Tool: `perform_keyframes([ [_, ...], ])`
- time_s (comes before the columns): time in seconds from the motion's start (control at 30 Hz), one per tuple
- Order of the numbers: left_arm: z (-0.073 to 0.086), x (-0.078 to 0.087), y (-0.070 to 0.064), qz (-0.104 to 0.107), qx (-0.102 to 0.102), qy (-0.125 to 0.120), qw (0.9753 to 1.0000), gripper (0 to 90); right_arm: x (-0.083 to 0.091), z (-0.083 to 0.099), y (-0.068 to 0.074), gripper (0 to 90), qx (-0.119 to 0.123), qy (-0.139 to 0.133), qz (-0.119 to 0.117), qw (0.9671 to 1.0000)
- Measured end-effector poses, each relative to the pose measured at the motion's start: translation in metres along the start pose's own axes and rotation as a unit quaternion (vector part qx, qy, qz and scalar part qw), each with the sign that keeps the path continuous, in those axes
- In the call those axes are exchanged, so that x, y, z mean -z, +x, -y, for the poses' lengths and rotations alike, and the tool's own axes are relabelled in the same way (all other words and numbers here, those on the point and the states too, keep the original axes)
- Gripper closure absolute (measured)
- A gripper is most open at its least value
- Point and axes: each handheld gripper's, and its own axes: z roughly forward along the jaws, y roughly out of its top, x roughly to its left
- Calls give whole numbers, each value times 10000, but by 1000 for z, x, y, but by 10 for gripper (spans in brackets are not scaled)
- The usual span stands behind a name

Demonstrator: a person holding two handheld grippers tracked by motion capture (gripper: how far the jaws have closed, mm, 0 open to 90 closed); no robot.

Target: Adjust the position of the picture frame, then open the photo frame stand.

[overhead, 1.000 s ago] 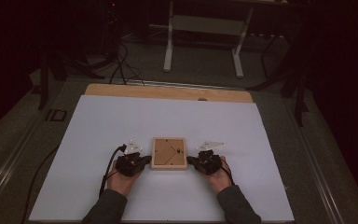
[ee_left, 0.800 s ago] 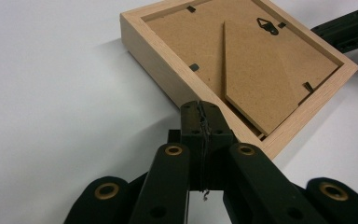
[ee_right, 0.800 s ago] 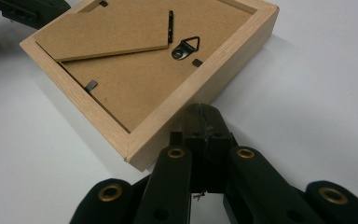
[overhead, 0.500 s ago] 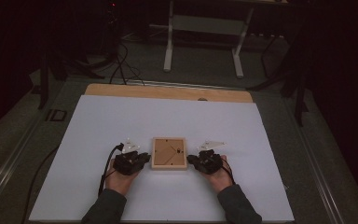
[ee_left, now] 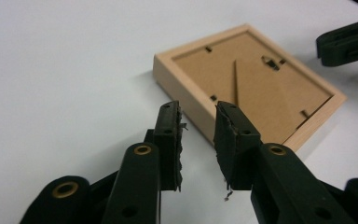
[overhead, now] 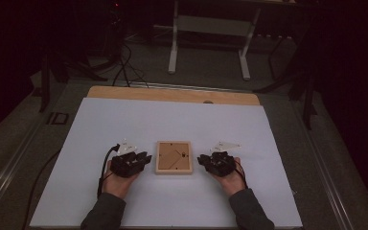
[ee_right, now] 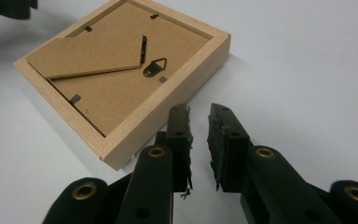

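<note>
- The worktop (overhead: 124, 120) is covered by a plain white sheet over nearly the whole surface, pretty clean looking.
- At the far edge a strip of bare light wood (overhead: 172, 94) shows past the white, with a small dark spot in it right of the middle.
- A small square wooden picture frame (overhead: 173, 157) lies flat on the white, face down, toward the near side and about centred left to right.
- Its brown backing board is up, so you can see the fold-out stand, a little metal hanger (ee_right: 154, 66) and the black retaining tabs.
- The frame's underside sits flush on the sheet, not tilted.
</note>
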Motion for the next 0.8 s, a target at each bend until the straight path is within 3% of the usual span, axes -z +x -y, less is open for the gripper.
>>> perform_keyframes([
  [0.13, -4, 5, -1, 21, -90, -58, 9999, 676, 2, 1, -2, 764, 11, -5, -8, 10000],
  [0.37, -6, 7, -2, 144, -67, -76, 9998, 631, 5, 1, -3, 756, 3, -28, 12, 10000],
  [0.6, -16, 9, -12, 362, -464, -40, 9983, 580, 11, 2, -6, 726, -44, -62, 21, 10000],
  [0.8, -27, 12, -14, 442, -512, -31, 9977, 578, 15, 3, -7, 713, -58, -96, 14, 9999],
])
